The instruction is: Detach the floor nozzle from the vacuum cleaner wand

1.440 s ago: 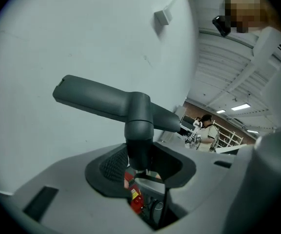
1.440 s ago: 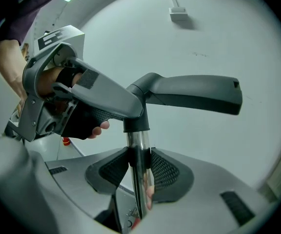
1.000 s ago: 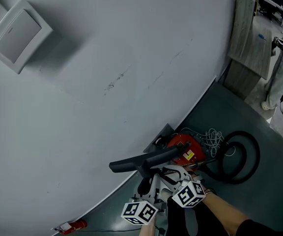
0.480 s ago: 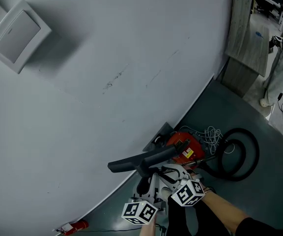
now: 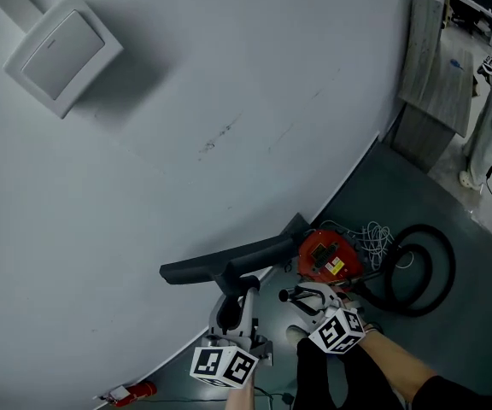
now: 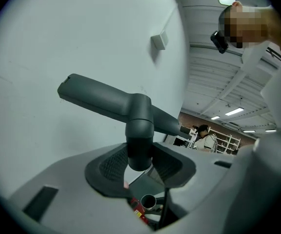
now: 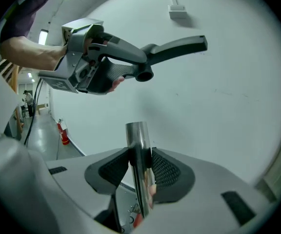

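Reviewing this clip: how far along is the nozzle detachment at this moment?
Done: the dark grey T-shaped floor nozzle is off the shiny metal wand; the wand's open end stands bare, with clear space between the two. In hand: the left gripper is clamped on the nozzle's neck, the right gripper on the wand. Left: nothing of the separation itself; the nozzle is not yet set down.

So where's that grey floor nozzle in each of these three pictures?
Head view: floor nozzle, low, just left of centre.
Left gripper view: floor nozzle, centre, neck between the jaws.
Right gripper view: floor nozzle, top middle, above the wand.
Shared landmark: white wall box, in all three.
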Action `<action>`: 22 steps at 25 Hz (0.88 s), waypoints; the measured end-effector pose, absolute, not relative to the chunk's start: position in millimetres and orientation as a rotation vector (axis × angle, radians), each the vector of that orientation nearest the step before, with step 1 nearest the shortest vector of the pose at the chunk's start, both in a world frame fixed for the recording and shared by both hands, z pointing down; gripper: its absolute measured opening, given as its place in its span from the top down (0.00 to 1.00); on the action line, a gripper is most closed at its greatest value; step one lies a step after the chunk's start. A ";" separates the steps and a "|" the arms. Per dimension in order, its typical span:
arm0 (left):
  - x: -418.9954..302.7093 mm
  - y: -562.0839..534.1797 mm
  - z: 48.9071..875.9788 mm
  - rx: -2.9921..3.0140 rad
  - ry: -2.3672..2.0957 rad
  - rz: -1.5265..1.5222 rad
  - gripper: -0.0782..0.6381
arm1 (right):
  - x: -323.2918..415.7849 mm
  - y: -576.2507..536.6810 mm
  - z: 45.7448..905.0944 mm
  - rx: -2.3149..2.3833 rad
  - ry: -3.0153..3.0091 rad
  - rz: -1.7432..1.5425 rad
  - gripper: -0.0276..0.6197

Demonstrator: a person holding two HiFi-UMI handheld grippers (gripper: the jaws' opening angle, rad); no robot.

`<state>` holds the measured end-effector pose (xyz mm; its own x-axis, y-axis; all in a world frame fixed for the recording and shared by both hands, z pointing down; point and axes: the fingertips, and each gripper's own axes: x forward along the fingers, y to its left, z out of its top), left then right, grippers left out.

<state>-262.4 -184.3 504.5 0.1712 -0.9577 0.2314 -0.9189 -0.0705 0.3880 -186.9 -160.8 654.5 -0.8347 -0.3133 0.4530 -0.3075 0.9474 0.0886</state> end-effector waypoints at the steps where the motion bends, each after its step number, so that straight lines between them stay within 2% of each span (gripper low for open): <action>1: -261.3 -181.6 501.4 2.020 -1.770 -0.113 0.67 | -187.2 -160.4 652.9 0.438 -2.629 0.003 0.73; 7: -262.6 -173.1 479.9 2.042 -1.783 -0.102 0.67 | -183.5 -159.8 619.1 0.453 -2.703 0.184 0.69; 14: -265.6 -159.4 449.3 2.054 -1.821 -0.087 0.67 | -164.6 -180.8 539.6 0.491 -2.859 0.657 0.70; 18: -265.0 -151.9 422.2 2.079 -1.850 -0.107 0.67 | -154.1 -188.1 489.7 0.577 -2.941 0.781 0.82; 22: -262.5 -145.4 394.6 2.107 -1.876 -0.140 0.67 | -148.8 -189.9 444.8 0.685 -3.013 0.760 0.88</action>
<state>-262.5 -145.4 394.6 0.1351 -0.9816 0.1352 -0.9506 -0.0899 0.2969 -148.8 -189.9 444.8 -0.9064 -0.4174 0.0647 -0.3981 0.7932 -0.4607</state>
